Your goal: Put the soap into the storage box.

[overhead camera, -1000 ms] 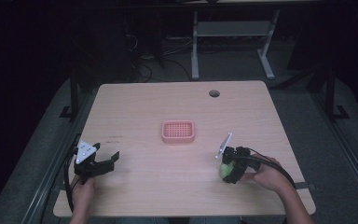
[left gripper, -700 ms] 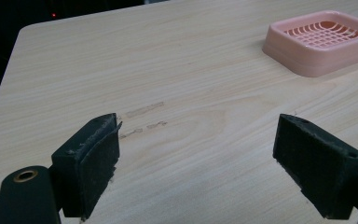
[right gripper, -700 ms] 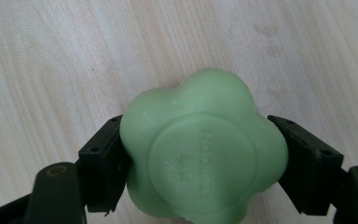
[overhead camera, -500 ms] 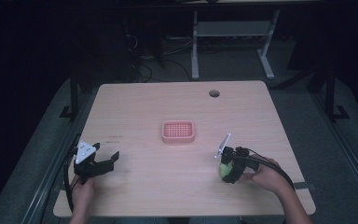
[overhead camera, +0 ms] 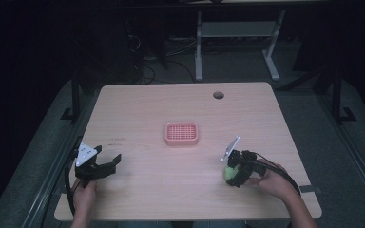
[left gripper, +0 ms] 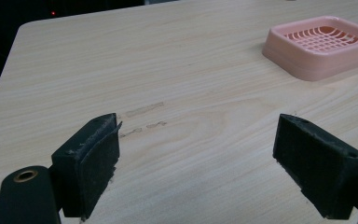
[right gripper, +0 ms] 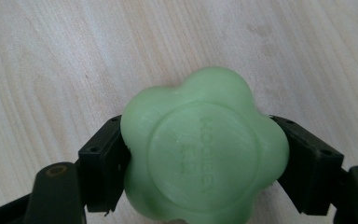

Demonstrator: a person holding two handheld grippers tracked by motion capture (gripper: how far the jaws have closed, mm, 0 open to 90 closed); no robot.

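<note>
A green flower-shaped soap sits squeezed between the black jaws of my right gripper, low over the wooden table. From the high view the right gripper is near the table's front right with the green soap in it. A pink soap dish with a slotted grid rests at the table's centre, empty. My left gripper rests at the front left, jaws wide apart and nothing between them. Past those jaws in the left gripper view the pink soap dish lies at the upper right.
The wooden table has a round cable hole near its far edge. Faint scuff marks lie on the wood ahead of the left gripper. Dark floor, cables and a desk frame lie beyond the table.
</note>
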